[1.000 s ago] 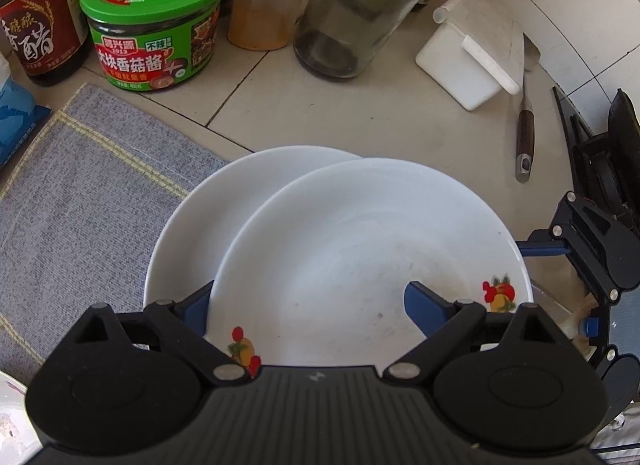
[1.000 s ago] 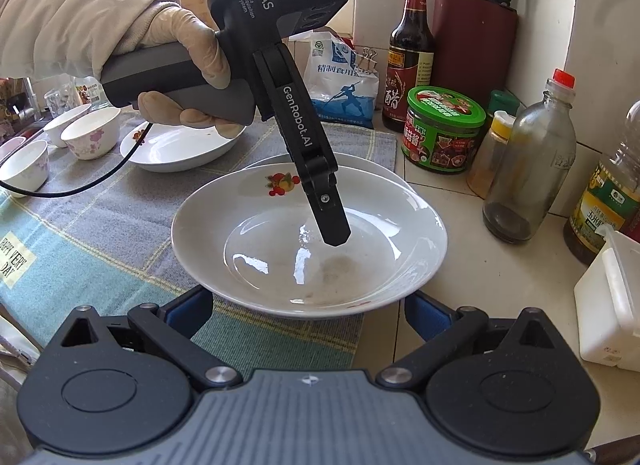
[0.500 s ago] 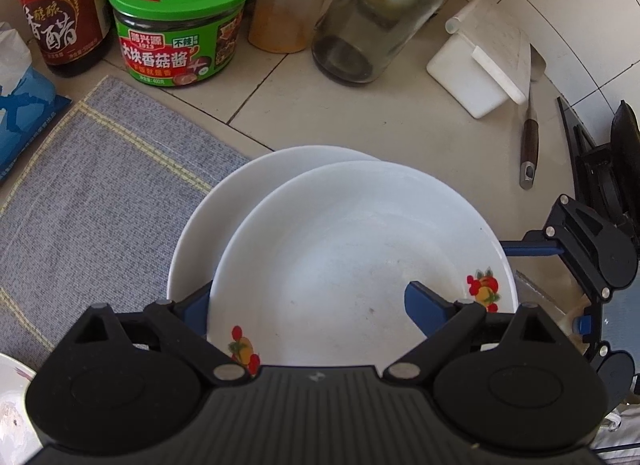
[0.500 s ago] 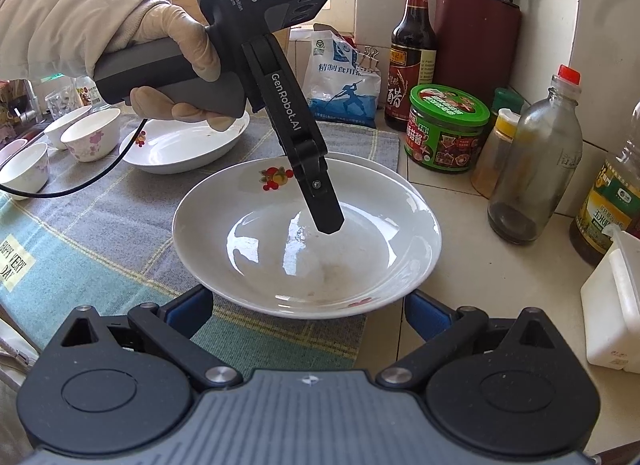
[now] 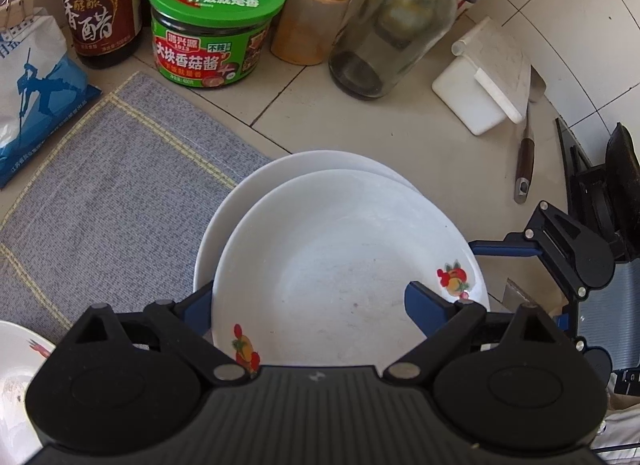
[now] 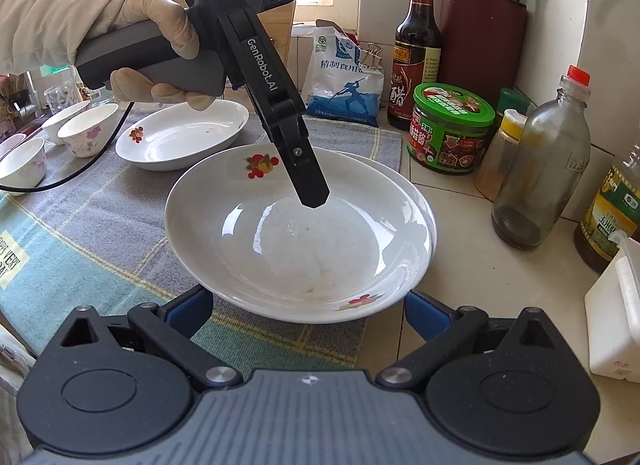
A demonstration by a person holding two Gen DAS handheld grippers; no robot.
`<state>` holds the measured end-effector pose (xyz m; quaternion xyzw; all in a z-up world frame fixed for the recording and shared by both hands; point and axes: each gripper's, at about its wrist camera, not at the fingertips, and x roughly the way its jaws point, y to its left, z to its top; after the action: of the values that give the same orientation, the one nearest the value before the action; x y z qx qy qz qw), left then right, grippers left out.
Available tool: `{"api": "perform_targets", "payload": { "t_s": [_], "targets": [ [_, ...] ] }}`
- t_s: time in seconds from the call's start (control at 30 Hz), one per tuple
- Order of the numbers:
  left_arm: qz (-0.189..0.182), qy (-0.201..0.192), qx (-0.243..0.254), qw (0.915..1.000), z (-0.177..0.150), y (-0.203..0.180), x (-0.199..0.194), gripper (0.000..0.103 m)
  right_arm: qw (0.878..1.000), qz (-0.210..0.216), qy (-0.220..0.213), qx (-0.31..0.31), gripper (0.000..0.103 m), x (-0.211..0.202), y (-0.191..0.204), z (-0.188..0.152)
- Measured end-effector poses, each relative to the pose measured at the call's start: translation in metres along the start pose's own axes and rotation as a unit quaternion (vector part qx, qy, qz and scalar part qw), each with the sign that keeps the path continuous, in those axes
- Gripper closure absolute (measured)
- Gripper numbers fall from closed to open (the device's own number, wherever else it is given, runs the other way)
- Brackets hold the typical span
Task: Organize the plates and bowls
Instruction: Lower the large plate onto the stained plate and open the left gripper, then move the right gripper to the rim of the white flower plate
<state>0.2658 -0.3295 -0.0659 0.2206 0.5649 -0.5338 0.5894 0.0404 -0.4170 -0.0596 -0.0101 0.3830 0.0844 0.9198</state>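
A white plate with fruit prints [image 5: 340, 265] [image 6: 296, 233] lies stacked on a second white plate [image 5: 280, 173] [image 6: 430, 217] at the mat's edge. My left gripper [image 5: 308, 305] is open above the top plate, its fingers apart, clear of the rim; it also shows in the right wrist view [image 6: 312, 193], tips just over the plate's middle. My right gripper [image 6: 308, 309] is open and empty at the near rim, and shows in the left wrist view [image 5: 560, 257]. A third plate [image 6: 180, 137] and small bowls [image 6: 86, 133] stand further left.
A grey-blue mat [image 5: 112, 169] covers the counter. Behind the plates stand a green-lidded jar [image 5: 212, 25], a vinegar bottle [image 5: 96, 5], a spice jar [image 5: 316, 13], a glass bottle [image 5: 392, 25], a salt bag [image 6: 344, 81] and a white box [image 5: 484, 77]. A knife [image 5: 524, 165] lies to the right.
My left gripper has lifted and drawn back from the top plate, which stays stacked on the lower one. My right gripper has held still.
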Motion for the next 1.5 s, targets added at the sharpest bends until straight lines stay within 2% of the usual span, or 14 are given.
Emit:
{"api": "perform_targets", "payload": {
  "t_s": [0.4,0.53,0.7,0.8,0.9,1.07,1.23,1.37,1.5],
  "targets": [
    [0.014,-0.023,-0.011,0.9996,-0.003,-0.001,-0.017,0.008,1.0,-0.008,-0.013,-0.005,0.0,-0.009,0.005,0.0],
    [0.053,-0.038,0.001,0.9979,-0.009,-0.007,-0.017,0.008,1.0,-0.023,-0.014,-0.006,0.0,-0.011,0.007,0.001],
    [0.062,-0.086,0.016,0.9942,-0.02,-0.02,-0.027,0.007,0.999,-0.043,-0.012,0.004,0.0,-0.015,0.009,0.002],
    [0.079,-0.126,0.025,0.9885,-0.032,-0.033,-0.036,0.007,0.998,-0.059,-0.009,0.009,0.0,-0.017,0.01,0.004],
    [0.081,-0.161,0.021,0.9834,-0.049,-0.045,-0.043,0.007,0.997,-0.073,-0.007,0.019,0.0,-0.02,0.009,0.007],
    [0.118,-0.221,0.013,0.968,-0.089,-0.07,-0.051,0.007,0.995,-0.095,-0.002,0.029,0.0,-0.02,0.01,0.013],
    [0.164,-0.268,-0.032,0.9487,-0.134,-0.078,-0.057,0.006,0.994,-0.1,-0.002,0.037,0.0,-0.015,0.012,0.019],
    [0.219,-0.283,-0.089,0.9294,-0.176,-0.064,-0.062,0.006,0.995,-0.09,-0.008,0.039,0.0,-0.009,0.017,0.028],
    [0.267,-0.278,-0.161,0.9086,-0.217,-0.034,-0.062,0.005,0.997,-0.071,-0.011,0.025,0.0,0.001,0.029,0.041]
  ]
}}
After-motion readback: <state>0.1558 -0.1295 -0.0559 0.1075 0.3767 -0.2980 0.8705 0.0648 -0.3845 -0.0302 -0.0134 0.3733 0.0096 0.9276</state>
